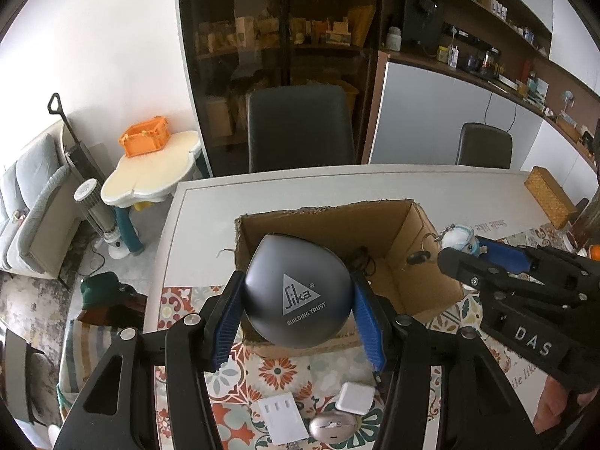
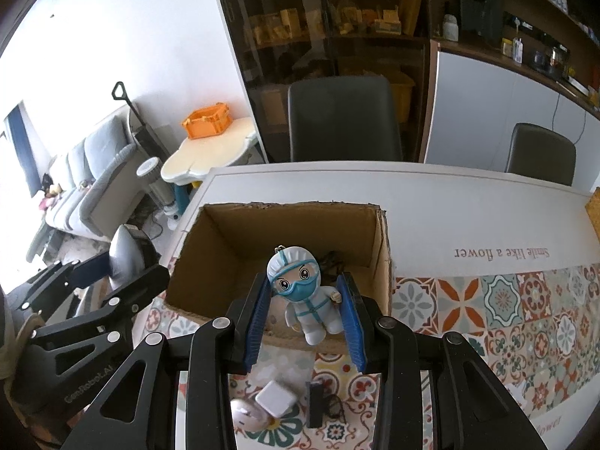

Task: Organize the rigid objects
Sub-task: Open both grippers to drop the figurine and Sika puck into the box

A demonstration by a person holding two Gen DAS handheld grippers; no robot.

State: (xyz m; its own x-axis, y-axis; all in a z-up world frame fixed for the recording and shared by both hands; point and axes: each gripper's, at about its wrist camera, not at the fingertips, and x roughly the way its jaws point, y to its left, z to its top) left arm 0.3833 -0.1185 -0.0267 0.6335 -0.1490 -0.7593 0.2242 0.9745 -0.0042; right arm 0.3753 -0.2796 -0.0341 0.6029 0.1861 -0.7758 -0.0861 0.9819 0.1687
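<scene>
My left gripper (image 1: 296, 292) is shut on a dark grey rounded case (image 1: 298, 292) with a Sika logo, held over the near edge of an open cardboard box (image 1: 397, 225). In the right wrist view my right gripper (image 2: 305, 300) is shut on a small white and blue figurine keychain (image 2: 305, 296), above the near wall of the same cardboard box (image 2: 210, 247). A dark cable (image 2: 332, 258) lies on the box floor. The right gripper with the figurine (image 1: 463, 240) shows at the right of the left wrist view. The left gripper (image 2: 112, 281) shows at the left of the right wrist view.
On the patterned mat near me lie a white square charger (image 1: 354, 397), a white flat adapter (image 1: 281, 416), a silver oval case (image 1: 332, 429) and a black block (image 2: 315, 403). A woven box (image 1: 547, 195) stands far right. Two dark chairs (image 1: 300, 127) stand behind the table.
</scene>
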